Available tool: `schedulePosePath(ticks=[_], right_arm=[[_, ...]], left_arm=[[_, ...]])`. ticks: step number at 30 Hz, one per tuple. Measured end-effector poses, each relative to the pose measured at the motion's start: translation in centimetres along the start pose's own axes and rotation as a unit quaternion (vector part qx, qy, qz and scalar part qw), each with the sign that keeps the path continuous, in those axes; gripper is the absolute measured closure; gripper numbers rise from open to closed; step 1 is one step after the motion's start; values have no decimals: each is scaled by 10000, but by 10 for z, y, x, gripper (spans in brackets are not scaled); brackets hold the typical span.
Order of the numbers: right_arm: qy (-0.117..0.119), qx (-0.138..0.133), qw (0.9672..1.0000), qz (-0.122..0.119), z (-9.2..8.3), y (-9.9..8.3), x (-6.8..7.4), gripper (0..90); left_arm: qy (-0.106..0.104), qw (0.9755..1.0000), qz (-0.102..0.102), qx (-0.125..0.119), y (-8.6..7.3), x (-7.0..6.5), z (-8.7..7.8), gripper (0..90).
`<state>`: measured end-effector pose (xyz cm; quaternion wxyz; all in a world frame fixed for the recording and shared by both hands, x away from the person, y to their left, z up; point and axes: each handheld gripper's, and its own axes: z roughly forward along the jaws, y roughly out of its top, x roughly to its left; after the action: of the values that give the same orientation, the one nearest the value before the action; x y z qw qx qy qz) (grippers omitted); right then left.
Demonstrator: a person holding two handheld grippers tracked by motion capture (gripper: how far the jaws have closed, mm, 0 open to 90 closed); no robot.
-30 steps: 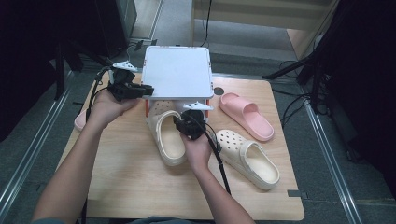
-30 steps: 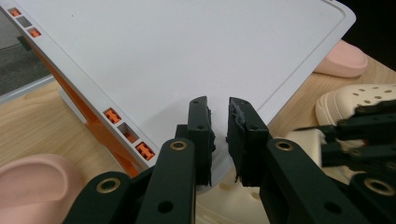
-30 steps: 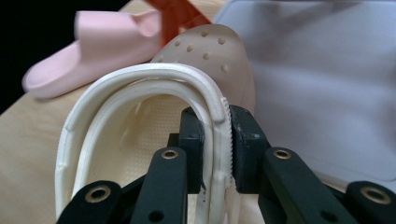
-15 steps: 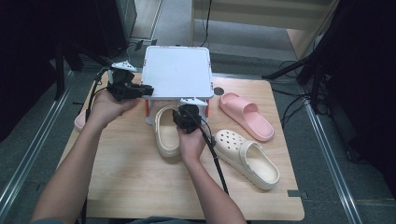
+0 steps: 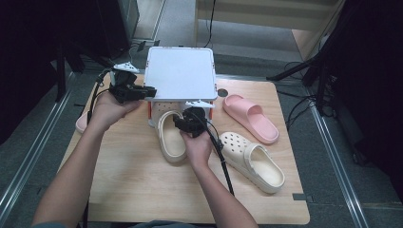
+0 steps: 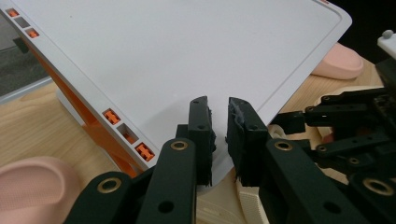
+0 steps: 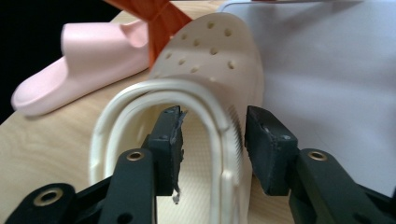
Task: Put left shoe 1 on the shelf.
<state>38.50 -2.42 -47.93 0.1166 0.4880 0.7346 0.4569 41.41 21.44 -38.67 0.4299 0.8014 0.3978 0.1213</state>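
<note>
Here, on a wooden surface (image 5: pixel 142 190), a person is sliding a cream clog (image 5: pixel 170 135) toe-first under a white rack shelf (image 5: pixel 180 71) toward twelve o'clock. The left gripper (image 5: pixel 145 91) has its fingers clamped on the shelf's corner at nine o'clock, steadying it. The right gripper (image 5: pixel 183 124) straddles the clog's heel rim, its fingers having just been opening, one pad inside and one outside, no longer pressing. This looks like the release; next, the right hand probably withdraws and goes for the second cream clog (image 5: pixel 254 161) at four o'clock.
</note>
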Motion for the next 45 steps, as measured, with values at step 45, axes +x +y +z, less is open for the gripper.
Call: schedulePosePath(ticks=[45], right_arm=[[1415, 887, 9726, -1620, -67, -85, 20, 900]], left_arm=[[141, 9999, 5, 15, 0, -1, 0, 860]])
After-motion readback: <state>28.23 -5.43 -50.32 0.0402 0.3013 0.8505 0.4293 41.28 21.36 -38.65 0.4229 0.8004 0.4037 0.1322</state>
